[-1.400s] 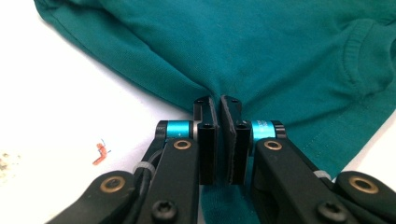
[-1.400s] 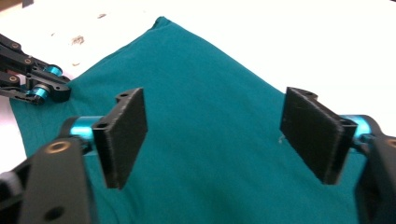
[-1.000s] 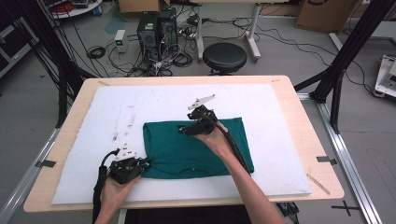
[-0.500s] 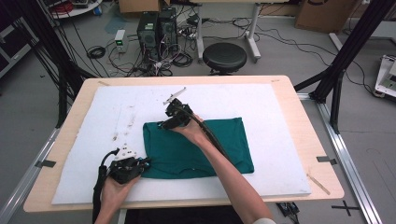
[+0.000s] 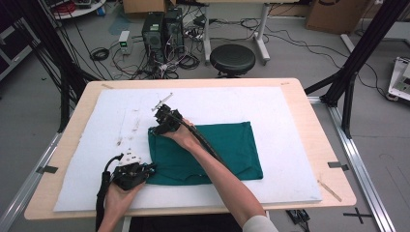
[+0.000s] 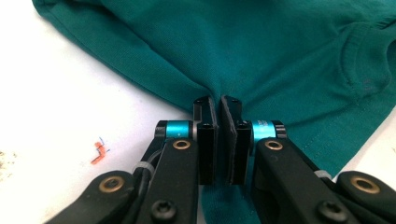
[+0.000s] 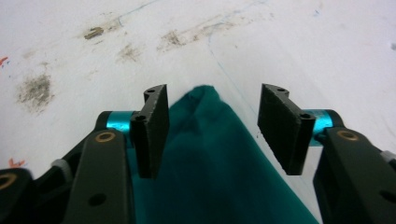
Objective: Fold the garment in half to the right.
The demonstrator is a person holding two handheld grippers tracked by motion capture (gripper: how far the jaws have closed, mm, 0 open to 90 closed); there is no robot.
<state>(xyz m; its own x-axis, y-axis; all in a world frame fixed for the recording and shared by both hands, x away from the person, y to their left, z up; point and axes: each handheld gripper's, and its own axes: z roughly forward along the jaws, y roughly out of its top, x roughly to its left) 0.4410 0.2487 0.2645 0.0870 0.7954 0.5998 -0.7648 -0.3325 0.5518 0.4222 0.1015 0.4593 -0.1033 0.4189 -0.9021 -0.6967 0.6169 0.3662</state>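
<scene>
A dark green T-shirt (image 5: 227, 150) lies folded flat on the white mat (image 5: 290, 111). My left gripper (image 5: 150, 168) is at the shirt's near left corner. In the left gripper view its jaws (image 6: 218, 105) are shut on a pinched fold of the green fabric (image 6: 280, 56). My right gripper (image 5: 156, 129) hovers at the shirt's far left corner, the forearm reaching across the cloth. Its jaws (image 7: 212, 100) have just been closing but stand apart. The corner of the shirt (image 7: 210, 158) lies between them, and neither pad presses on it.
The mat covers a wooden table (image 5: 319, 125) and carries grey-brown smudges (image 5: 128, 130) left of the shirt. Beyond the far edge stand a black stool (image 5: 232, 59), computer towers (image 5: 162, 29) and loose cables on the floor. Black frame posts rise at both sides.
My right hand has travelled left along the shirt's far edge, from near its middle to its far left corner. The left gripper has stayed put, shut on the fabric.
</scene>
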